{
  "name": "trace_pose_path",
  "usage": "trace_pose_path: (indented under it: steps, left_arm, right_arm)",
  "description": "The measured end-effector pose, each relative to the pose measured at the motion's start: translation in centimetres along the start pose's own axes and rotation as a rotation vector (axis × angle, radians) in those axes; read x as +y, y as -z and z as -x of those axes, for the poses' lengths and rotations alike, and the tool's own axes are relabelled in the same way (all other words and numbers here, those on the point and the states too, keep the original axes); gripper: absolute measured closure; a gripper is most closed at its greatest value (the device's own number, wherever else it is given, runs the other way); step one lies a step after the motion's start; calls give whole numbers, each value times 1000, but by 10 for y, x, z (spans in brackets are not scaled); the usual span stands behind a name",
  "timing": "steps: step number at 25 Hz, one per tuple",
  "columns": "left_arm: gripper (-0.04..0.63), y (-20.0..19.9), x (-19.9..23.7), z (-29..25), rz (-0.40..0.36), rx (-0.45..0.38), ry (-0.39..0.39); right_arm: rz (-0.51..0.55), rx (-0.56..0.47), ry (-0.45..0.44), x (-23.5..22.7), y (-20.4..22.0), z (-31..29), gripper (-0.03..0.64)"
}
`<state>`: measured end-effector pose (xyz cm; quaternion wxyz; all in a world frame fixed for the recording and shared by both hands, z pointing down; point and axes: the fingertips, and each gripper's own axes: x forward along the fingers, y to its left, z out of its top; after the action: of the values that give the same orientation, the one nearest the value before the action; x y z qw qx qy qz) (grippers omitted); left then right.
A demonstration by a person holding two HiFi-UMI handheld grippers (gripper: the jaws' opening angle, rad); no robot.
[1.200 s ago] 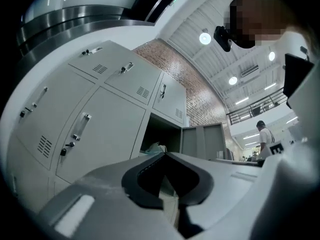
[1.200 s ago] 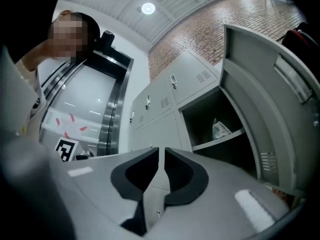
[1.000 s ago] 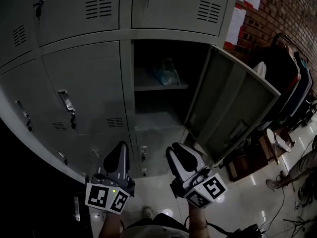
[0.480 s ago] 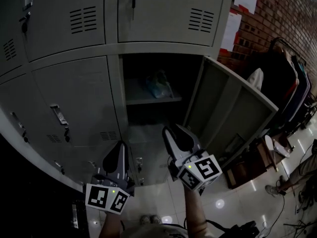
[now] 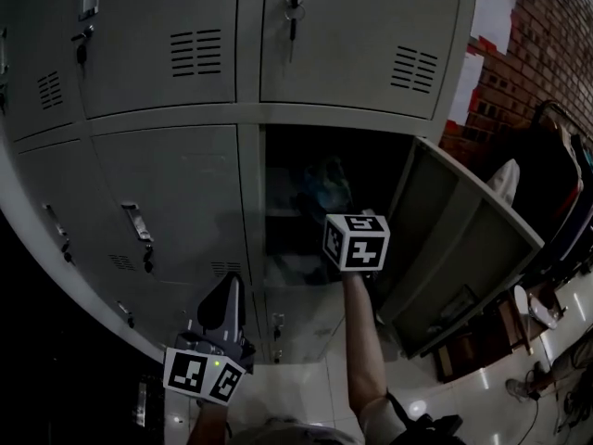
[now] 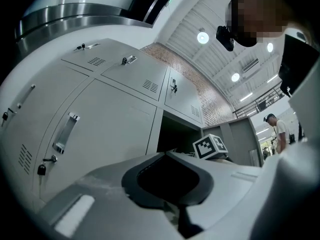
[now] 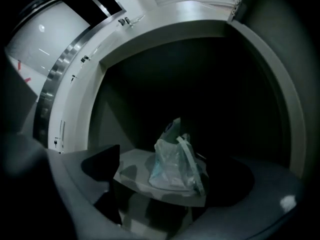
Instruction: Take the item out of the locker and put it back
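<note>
A crumpled clear plastic bag with something pale blue inside sits on the shelf of the open locker. In the head view the bag shows only dimly. My right gripper reaches into the locker mouth. Its jaws are opening wide; the bag stands ahead between them, untouched. From the head view only its marker cube and the forearm show. My left gripper hangs low in front of the closed lockers, jaws together, holding nothing.
The locker's door swings out to the right. Closed lockers with handles fill the left, and keys hang in an upper door. A brick wall and a cart with clutter stand at the right. A person stands far off.
My right gripper has risen from low in front of the lockers into the open compartment, and its jaws have spread. The head view has tilted upward. The left gripper stays put.
</note>
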<state>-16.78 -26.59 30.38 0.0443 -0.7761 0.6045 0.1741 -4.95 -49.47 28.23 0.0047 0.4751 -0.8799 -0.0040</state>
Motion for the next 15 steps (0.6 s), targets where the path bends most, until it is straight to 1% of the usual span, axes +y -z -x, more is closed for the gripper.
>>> trace_pose_path:
  steps: [5,6,7,8,9,10,12,15]
  left_arm:
    - [591,-2,14,-1,-5,-5,-28]
    - [591,0,15,-1,-2,-3,-33]
    - [591,0,17,-1,1,-2,-36]
    - [591,1,17,-2,4,-1,-37]
    - [591,1,18,-3,6,-1,-36]
    - [591,1,18,-3,6,-1,-33]
    - [591,0,17,-4,7,-5,-29]
    - [591,-1,15,-6,12,-8,-22]
  right_arm:
    - [-18,-2,17,-8,-5,-16,83]
    - [-26,-2,22,-10,-5,-16,92]
    - [-31,1,26,-12,-5,-16,148]
    - [-30,4,27,-14,-5,-15,307]
    - [-27,2,22,-14,-4,-14,494]
    - [-26,-4,17,-13,-4,-12,588]
    - [-20,-15,21,-13,-3,-9,601]
    - [-13,-28,27,-12,-6,-5,604]
